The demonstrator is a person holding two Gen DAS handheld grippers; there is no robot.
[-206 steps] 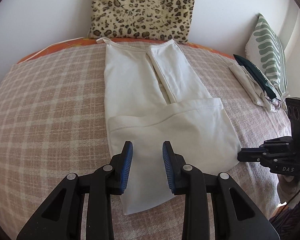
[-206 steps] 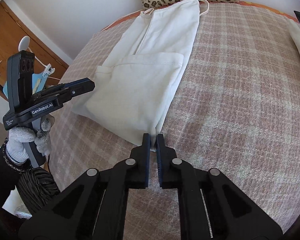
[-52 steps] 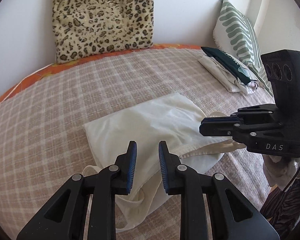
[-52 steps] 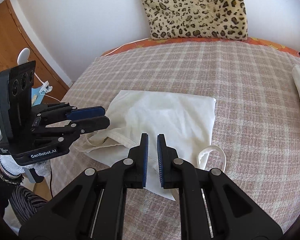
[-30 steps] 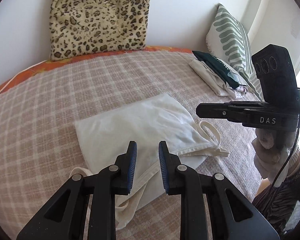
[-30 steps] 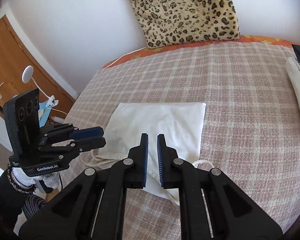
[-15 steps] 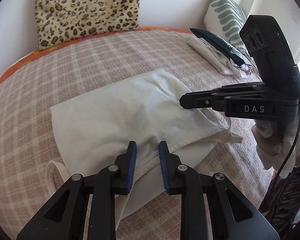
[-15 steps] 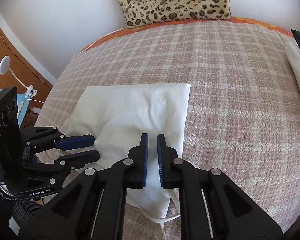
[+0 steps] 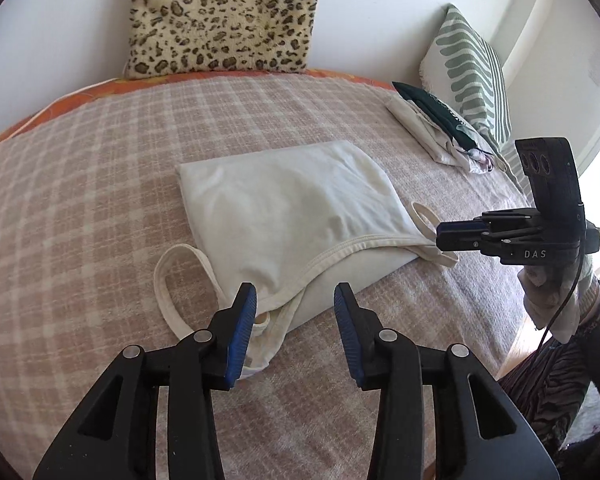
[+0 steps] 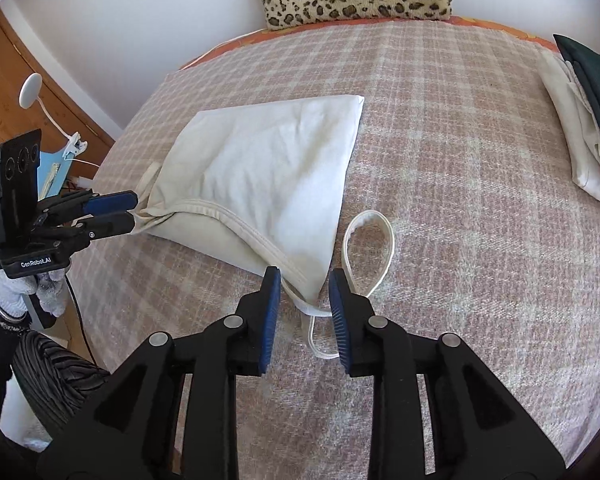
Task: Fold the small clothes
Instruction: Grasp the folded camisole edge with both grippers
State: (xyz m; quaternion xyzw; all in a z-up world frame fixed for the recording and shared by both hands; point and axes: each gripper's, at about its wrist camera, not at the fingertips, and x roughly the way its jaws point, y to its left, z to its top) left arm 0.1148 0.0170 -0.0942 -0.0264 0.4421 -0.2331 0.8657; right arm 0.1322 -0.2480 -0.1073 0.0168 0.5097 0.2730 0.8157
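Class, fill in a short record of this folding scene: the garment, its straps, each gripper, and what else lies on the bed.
garment: cream tank top, folded into a compact packet on the plaid blanket
straps: loops stick out loose from the near edge
left gripper: jaws apart, just been opening, near corner of the top lies between them unpinched
right gripper: jaws apart, just been opening, strap end between them
other items: leopard-print cushion, striped pillow, pile of folded clothes

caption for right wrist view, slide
Right gripper, jaws just opened, over a strap corner of the folded white tank top on plaid blanket.
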